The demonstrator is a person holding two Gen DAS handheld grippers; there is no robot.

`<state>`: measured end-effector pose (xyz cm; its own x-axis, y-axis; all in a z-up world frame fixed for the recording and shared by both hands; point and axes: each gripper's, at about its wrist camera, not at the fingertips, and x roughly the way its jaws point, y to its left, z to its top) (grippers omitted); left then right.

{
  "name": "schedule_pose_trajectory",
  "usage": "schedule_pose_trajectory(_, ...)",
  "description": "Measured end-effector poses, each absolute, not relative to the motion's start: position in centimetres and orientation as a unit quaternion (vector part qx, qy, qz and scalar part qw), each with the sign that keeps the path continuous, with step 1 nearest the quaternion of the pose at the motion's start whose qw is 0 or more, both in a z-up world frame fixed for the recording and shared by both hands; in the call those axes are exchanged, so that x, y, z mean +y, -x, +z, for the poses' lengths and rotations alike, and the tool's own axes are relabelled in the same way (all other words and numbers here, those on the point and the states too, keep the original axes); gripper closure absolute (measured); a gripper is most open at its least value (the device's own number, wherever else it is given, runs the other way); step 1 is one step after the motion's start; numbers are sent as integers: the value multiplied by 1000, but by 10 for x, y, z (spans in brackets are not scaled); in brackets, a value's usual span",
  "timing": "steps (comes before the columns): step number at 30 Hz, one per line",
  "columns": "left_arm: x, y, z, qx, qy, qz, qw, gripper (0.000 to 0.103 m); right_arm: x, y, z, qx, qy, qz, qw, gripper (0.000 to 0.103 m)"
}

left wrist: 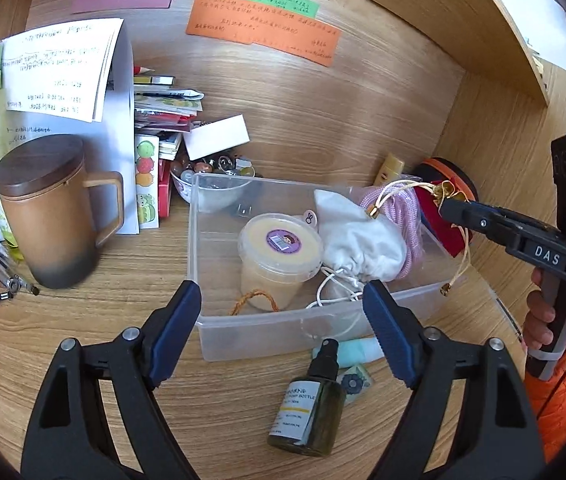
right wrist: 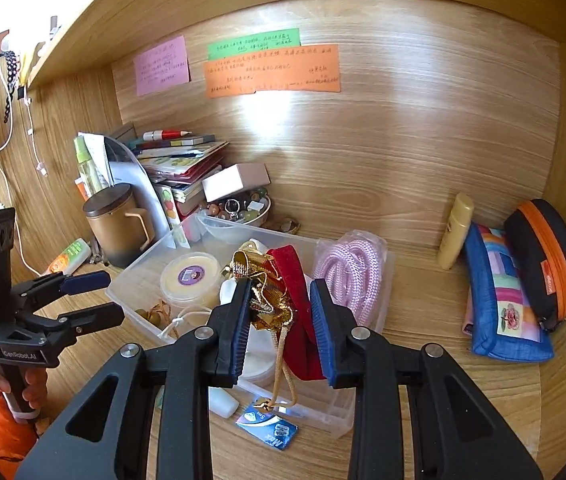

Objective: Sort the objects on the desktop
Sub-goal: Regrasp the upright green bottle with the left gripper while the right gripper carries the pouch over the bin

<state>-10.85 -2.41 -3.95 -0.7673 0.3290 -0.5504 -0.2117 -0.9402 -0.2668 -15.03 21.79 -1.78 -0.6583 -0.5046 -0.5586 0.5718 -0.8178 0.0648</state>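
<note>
Right wrist view, right gripper (right wrist: 281, 320) pinching red-and-gold pouch (right wrist: 283, 280), gold cords dangling, left gripper (left wrist: 283, 336) open

Clear plastic bin (left wrist: 203, 240), matt wood-grain desk (left wrist: 243, 400).

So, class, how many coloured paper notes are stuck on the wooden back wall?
3: a pink note on the left, a green note to its right, and an orange note just below the green, overlapping its lower edge. None looks hidden.
</note>
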Motion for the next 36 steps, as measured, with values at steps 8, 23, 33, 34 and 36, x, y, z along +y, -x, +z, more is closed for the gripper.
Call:
schedule_pose_trajectory(8, -26, 99, -23, -80, 303, 937, 152, 19, 214, 155, -17, 65, -288, -910, 291, 76)
schedule_pose_trajectory(23, 10, 82, -48, 56, 397, 899, 176, 19, 204, 177, -12, 61, -281, -916, 279, 76)
schedule_pose_trajectory(33, 37, 89, -81, 129, 454, 862, 187, 28, 209, 175, -29, 52, -309, -906, 284, 73)
schedule_pose_trajectory(34, 39, 90, -84, 132, 456, 860, 186, 32, 209, 174, -32, 53, -312, -905, 283, 73)
schedule_pose_trajectory(36, 40, 93, -86, 137, 458, 860, 176, 40, 208, 173, -39, 61, -318, -903, 283, 73)
